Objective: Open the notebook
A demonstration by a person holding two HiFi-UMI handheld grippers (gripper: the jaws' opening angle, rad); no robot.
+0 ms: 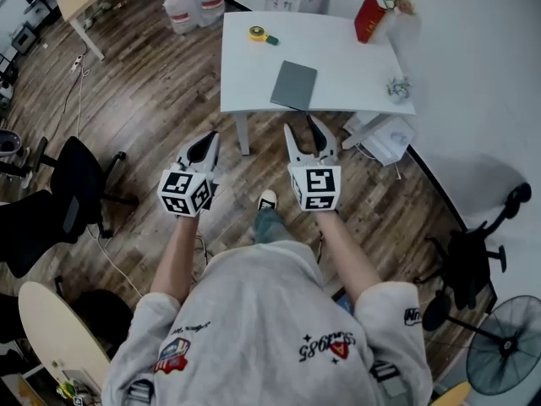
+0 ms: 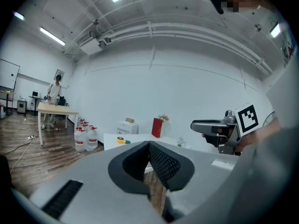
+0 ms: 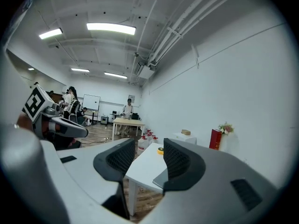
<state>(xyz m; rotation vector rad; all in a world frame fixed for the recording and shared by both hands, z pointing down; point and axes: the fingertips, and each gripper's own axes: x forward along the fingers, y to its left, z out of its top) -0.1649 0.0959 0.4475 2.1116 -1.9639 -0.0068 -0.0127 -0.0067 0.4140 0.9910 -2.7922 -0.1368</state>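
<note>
White table [image 1: 355, 57] carries a yellow tape measure [image 1: 258, 34] and red box [image 1: 369, 15] — water jugs [image 1: 194, 2] beyond.

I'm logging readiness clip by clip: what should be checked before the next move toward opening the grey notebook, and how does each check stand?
1. Notebook closed, flat on the table: ok.
2. Right tongs apart, nothing between them: ok.
3. Left tongs together, holding nothing: ok.
4. Tongs at the notebook: not ok, both are short of the table, over the floor.
5. Tape measure apart from the notebook: ok.
</note>
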